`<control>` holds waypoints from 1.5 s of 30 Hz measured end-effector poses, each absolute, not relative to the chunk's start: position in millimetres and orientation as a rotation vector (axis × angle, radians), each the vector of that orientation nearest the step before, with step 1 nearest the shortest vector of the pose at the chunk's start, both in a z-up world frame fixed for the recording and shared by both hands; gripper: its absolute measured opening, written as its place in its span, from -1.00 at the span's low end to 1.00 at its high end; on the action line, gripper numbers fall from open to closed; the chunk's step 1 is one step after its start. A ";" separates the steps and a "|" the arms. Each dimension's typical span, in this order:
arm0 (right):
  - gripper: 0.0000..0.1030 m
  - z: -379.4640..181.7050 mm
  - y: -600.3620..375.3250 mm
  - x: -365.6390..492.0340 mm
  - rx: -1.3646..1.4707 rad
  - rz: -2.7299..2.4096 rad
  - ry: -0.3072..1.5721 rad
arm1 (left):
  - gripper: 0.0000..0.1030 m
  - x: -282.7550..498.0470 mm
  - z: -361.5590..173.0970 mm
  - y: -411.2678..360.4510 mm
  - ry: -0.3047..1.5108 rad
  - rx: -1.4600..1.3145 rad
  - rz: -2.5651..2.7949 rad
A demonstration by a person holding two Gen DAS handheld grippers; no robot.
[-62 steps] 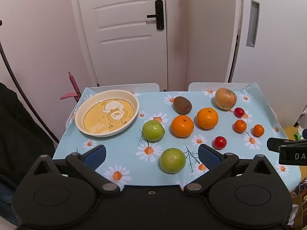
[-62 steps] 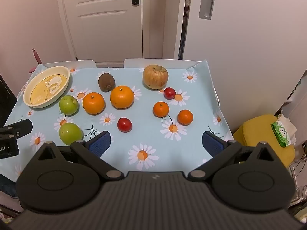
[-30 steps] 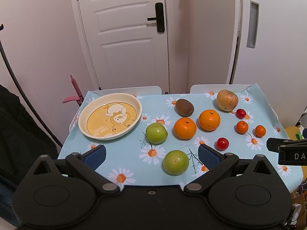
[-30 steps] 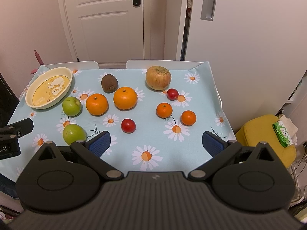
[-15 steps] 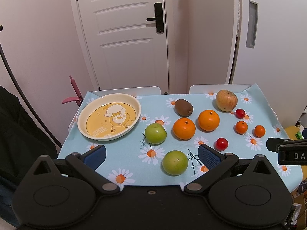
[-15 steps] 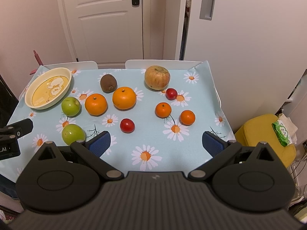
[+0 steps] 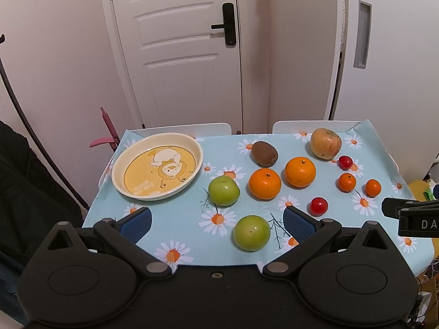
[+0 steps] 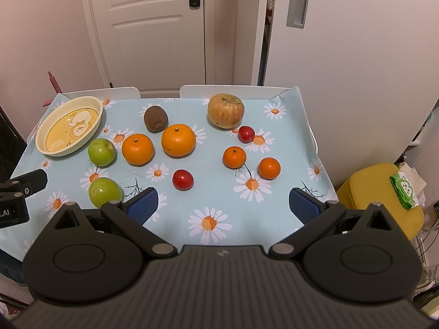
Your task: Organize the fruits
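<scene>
A cream plate (image 7: 120, 181) with a yellow duck picture sits empty at the table's far left; it also shows in the right wrist view (image 8: 41, 137). Fruit lies loose on the daisy tablecloth: two green apples (image 7: 251, 232) (image 7: 223, 190), two oranges (image 7: 264, 183) (image 7: 300, 171), a kiwi (image 7: 264, 153), a large apple (image 7: 326, 143), two small tangerines (image 8: 234, 157) (image 8: 269, 167) and two small red fruits (image 8: 182, 179) (image 8: 246, 133). My left gripper (image 7: 216, 223) is open and empty above the table's near edge. My right gripper (image 8: 223, 205) is open and empty, also at the near edge.
The table (image 8: 307, 148) is small, with white chair backs (image 7: 197, 128) behind it and a white door beyond. A yellow stool (image 8: 378, 192) with a green packet stands right of the table. A dark garment (image 7: 24, 192) hangs at the left.
Both grippers have drifted slightly, so the view shifts a little. Both stay open. No fruit has moved.
</scene>
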State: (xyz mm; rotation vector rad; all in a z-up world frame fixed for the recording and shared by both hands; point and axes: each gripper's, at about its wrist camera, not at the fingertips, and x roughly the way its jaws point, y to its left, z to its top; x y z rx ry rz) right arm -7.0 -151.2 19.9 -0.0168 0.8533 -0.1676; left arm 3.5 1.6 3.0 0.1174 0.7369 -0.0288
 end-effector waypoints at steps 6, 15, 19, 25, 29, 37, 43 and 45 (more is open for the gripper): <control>1.00 22.8 -147.7 -6.2 -0.018 -0.165 0.855 | 1.00 3.6 1.8 3.1 0.736 0.120 -0.028; 1.00 20.9 -149.1 -5.4 -0.017 -0.168 0.854 | 1.00 3.9 1.4 3.3 0.737 0.119 -0.028; 1.00 17.7 -146.8 -4.9 -0.015 -0.174 0.853 | 1.00 5.3 1.3 3.8 0.737 0.120 -0.030; 1.00 17.9 -150.0 -3.5 -0.010 -0.183 0.853 | 1.00 8.9 0.6 4.0 0.741 0.122 -0.035; 1.00 17.2 -149.9 -1.8 -0.017 -0.190 0.862 | 1.00 12.9 1.0 4.3 0.758 0.126 -0.042; 1.00 3.9 -158.6 5.4 -0.057 -0.149 0.861 | 1.00 19.8 -19.0 -3.0 0.785 0.135 -0.067; 1.00 -10.8 -170.8 26.2 -0.085 -0.015 0.856 | 1.00 19.7 -37.6 -15.6 0.760 0.140 -0.037; 1.00 -18.8 -173.3 34.1 -0.108 0.036 0.854 | 1.00 21.8 -47.7 -19.9 0.750 0.135 -0.023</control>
